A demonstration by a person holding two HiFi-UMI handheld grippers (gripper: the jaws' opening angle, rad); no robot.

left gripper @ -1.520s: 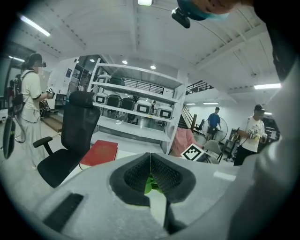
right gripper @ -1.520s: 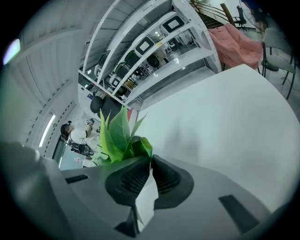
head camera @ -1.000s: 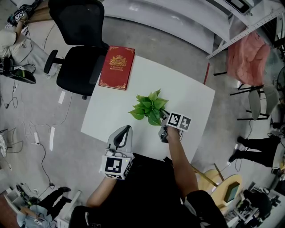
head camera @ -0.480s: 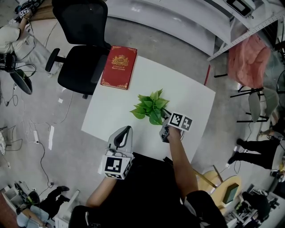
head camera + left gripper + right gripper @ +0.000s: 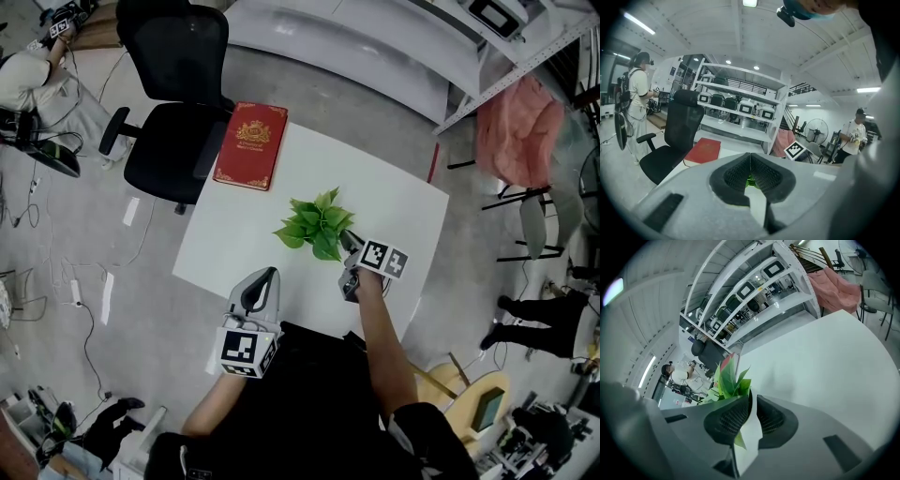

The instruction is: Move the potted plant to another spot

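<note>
Plant (image 5: 314, 225) (potted) pinched by right tool (image 5: 347, 246).

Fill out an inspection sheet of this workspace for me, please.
Surface: white table on a grey floor.
Job's things: potted plant near the table's middle.
Clutter: red book at a far corner.
Grippers: right gripper shut on the plant's white pot; left gripper shut, empty, at the near edge.
Cables: cables on the floor at left.
Surroundings: black chair, pink cloth, a bystander.
</note>
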